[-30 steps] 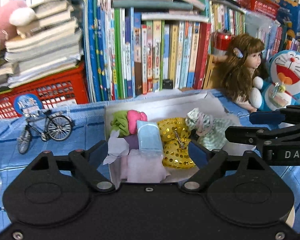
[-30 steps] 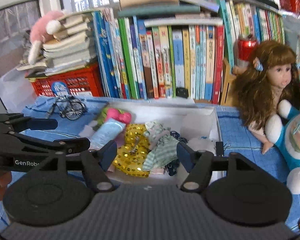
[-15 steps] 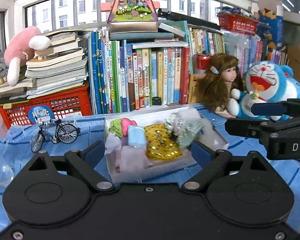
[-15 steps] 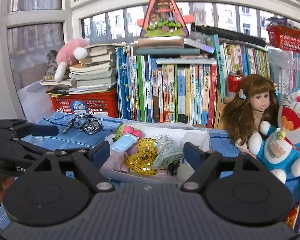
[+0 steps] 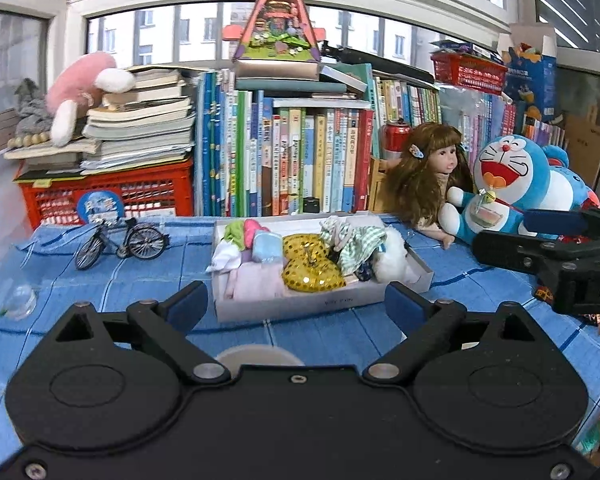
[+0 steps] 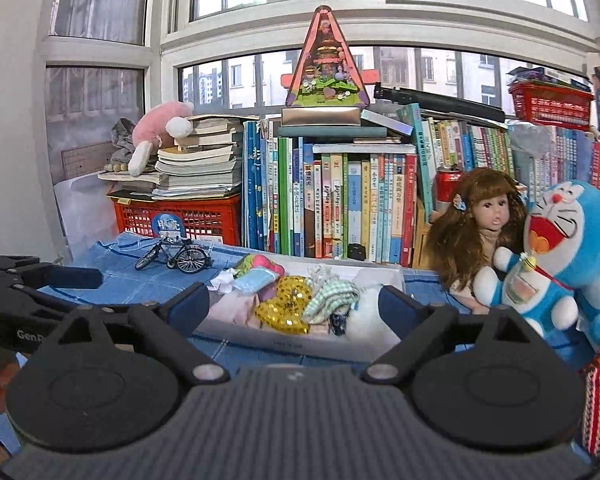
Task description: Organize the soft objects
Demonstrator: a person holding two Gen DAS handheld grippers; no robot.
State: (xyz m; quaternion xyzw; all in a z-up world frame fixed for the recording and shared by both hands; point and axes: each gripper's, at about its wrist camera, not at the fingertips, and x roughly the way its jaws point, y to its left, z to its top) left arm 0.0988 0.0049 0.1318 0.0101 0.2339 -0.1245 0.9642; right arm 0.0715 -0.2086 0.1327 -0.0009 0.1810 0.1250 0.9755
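Observation:
A shallow white box (image 5: 332,303) sits on the blue cloth and holds several soft things: a pink folded cloth (image 5: 256,282), a light blue piece (image 5: 267,246), a gold sequin piece (image 5: 310,268), a green checked cloth (image 5: 358,242) and a white fluffy ball (image 5: 392,254). The box also shows in the right wrist view (image 6: 300,346). My left gripper (image 5: 296,306) is open and empty, held back in front of the box. My right gripper (image 6: 294,304) is open and empty, also short of the box.
A toy bicycle (image 5: 120,242) stands left of the box. A doll (image 5: 428,176) and a blue Doraemon plush (image 5: 512,184) sit at the right. Books (image 5: 300,160) and a red crate (image 5: 108,196) line the back. A clear cup (image 5: 14,298) lies far left.
Both grippers have pulled back and up from the box, so it looks smaller and farther. Both stay open and empty. The things in the box have not moved.

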